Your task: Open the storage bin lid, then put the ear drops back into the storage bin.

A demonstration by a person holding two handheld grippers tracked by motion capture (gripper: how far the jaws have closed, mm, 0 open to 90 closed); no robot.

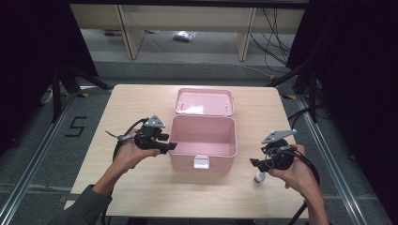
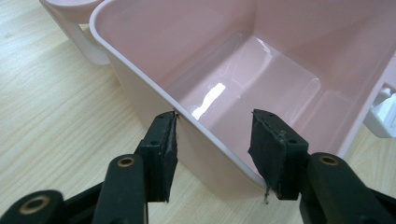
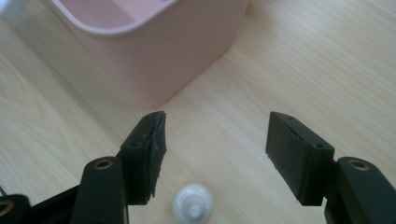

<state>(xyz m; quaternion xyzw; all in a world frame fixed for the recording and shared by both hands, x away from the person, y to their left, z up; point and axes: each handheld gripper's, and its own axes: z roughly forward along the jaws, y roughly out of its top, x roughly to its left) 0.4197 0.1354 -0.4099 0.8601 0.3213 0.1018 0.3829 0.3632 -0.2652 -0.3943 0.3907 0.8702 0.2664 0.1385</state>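
Your left gripper (image 1: 172, 146) straddles the pink box (image 1: 202, 140) wall at nine o'clock without pinching, steadying it. Your right gripper (image 1: 253, 163) stands wide, empty, above the small bottle (image 1: 259, 177) at four o'clock, ready to grasp it.

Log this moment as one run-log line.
left gripper: open, straddling pink box wall | right gripper: open over small white bottle | box lid: open

Even overhead light, dark surround; glare inside pink box (image 2: 219, 93); bottle (image 3: 193, 205) blurred.
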